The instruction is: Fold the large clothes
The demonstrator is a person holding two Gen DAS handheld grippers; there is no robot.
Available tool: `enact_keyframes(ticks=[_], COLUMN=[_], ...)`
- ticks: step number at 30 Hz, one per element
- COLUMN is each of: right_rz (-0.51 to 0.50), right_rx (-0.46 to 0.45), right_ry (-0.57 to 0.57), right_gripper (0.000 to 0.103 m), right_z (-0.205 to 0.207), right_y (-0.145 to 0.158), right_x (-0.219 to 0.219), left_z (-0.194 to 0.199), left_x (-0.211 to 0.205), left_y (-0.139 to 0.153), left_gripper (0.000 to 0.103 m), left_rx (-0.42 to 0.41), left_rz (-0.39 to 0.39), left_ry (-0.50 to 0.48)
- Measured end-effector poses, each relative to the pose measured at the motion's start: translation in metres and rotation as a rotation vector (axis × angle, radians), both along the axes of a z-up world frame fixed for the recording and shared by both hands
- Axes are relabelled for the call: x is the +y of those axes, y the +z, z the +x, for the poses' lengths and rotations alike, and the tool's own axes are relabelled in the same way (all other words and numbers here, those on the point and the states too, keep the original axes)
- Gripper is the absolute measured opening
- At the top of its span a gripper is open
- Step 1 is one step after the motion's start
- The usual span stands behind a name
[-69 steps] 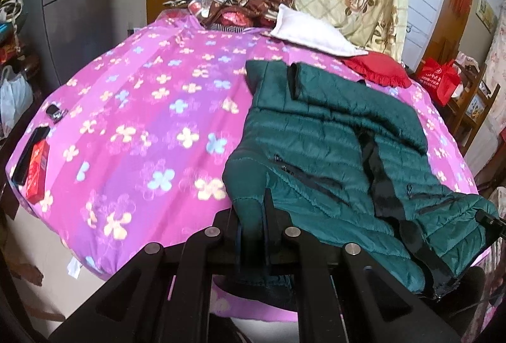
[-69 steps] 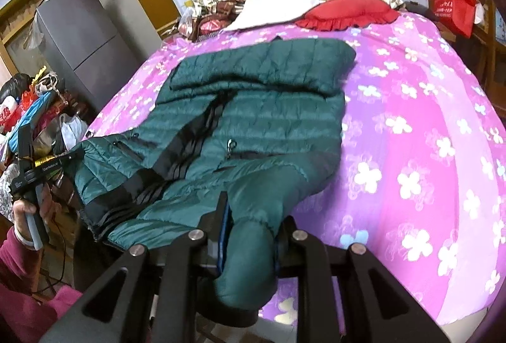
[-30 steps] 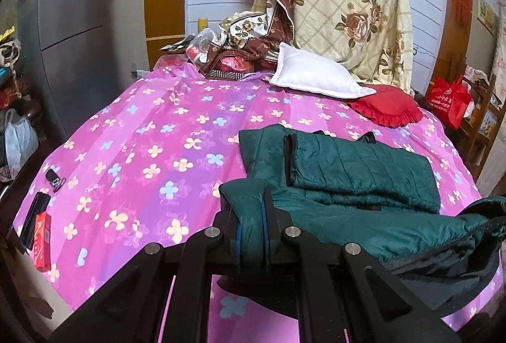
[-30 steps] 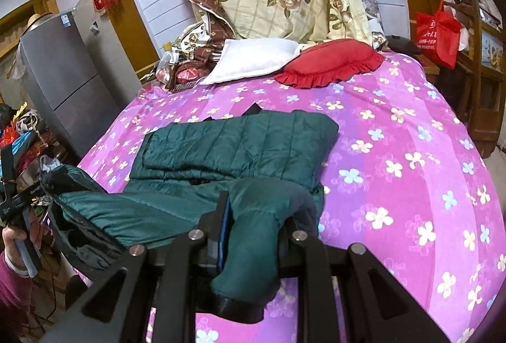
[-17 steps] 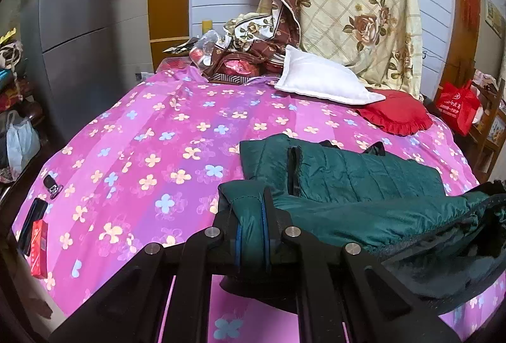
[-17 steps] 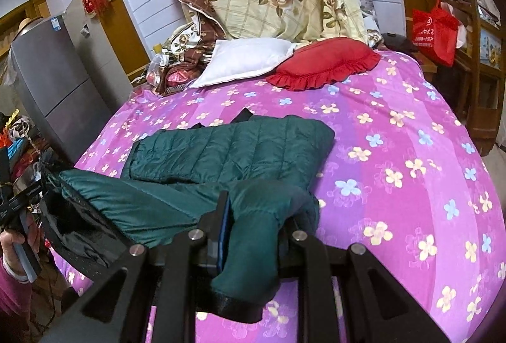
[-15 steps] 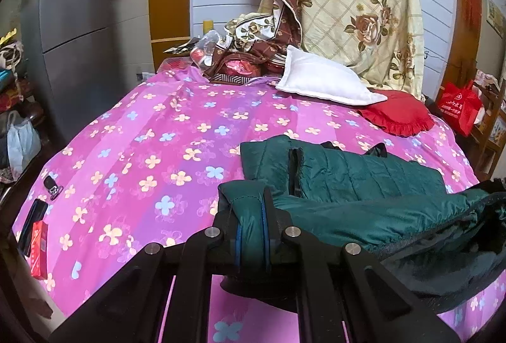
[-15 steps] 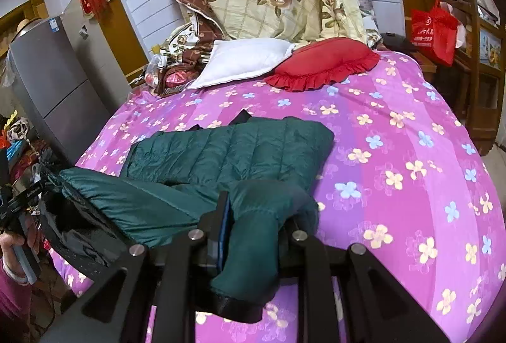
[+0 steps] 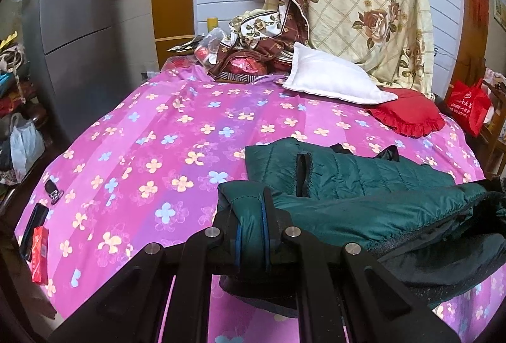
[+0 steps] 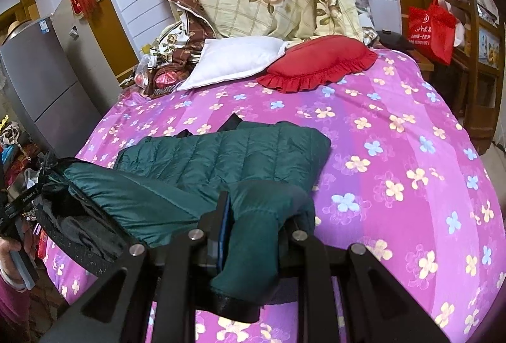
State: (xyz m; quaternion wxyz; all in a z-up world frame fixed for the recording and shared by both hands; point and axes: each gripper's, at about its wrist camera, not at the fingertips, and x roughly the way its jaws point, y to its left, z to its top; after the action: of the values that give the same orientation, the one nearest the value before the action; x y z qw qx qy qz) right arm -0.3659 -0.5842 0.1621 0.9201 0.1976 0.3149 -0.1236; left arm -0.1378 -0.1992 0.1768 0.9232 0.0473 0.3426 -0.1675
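Observation:
A dark green quilted jacket (image 9: 363,175) lies on the pink flowered bedspread (image 9: 158,134). Its far half rests flat; its near hem is lifted and carried over that half. My left gripper (image 9: 251,226) is shut on the hem's left corner. In the right wrist view the same jacket (image 10: 240,153) shows, and my right gripper (image 10: 253,216) is shut on a thick fold at the hem's right corner. Between the two corners the hem sags, showing black lining (image 9: 442,254). At that view's left edge the other gripper (image 10: 19,210) and a hand (image 10: 12,248) appear.
A white pillow (image 9: 332,80), a red frilled cushion (image 9: 408,118) and a heap of floral bedding (image 9: 357,4) fill the bed's far end. A grey fridge (image 9: 72,36) stands left, a red bag (image 9: 468,105) right. A red box (image 9: 38,248) and keys (image 9: 52,189) lie at the bed's left edge.
Both grippers have carried the lifted hem farther over the bed toward the pillows. More of the jacket's flat half is now covered by the raised part.

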Motion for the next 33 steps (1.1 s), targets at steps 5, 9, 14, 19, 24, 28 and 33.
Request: enact_keyframes(ticks=[5,9,14,19,24,28,33], right_rz=[-0.002,-0.004,-0.01,-0.003,-0.012,-0.017,-0.011], right_rx=[-0.002,-0.003,0.004,0.012,0.023,0.027,0.042], right_ry=[-0.005,-0.011,-0.018,-0.025,-0.033,-0.039,-0.048], right_gripper=[0.02,0.02,0.02,0.02,0.02,0.02,0.02], right_z=[0.003,0.01,0.02,0.03,0.04,0.051,0.065], right_y=[0.0,0.001,0.0,-0.001,-0.002,-0.001,-0.004], right_x=[-0.003,-0.009,-0.016,-0.025,-0.03,-0.034,-0.042], left_z=[0.005,0.012,0.021,0.031,0.041,0.051,0.059], left_x=[-0.003,-0.007,-0.017,-0.026,-0.035,-0.04,-0.049], left_y=[0.0,0.001,0.002,0.002,0.0,-0.003,-0.006], left_gripper=[0.0,0.0,0.0,0.0,0.0,0.0,0.0], left_rx=[-0.004,-0.003,-0.016,-0.023,-0.028,-0.025,-0.027], left_rz=[0.003,0.002,0.01,0.016,0.02,0.023,0.032], left_ry=[0.009,0.017,0.026,0.036,0.05,0.062,0.07])
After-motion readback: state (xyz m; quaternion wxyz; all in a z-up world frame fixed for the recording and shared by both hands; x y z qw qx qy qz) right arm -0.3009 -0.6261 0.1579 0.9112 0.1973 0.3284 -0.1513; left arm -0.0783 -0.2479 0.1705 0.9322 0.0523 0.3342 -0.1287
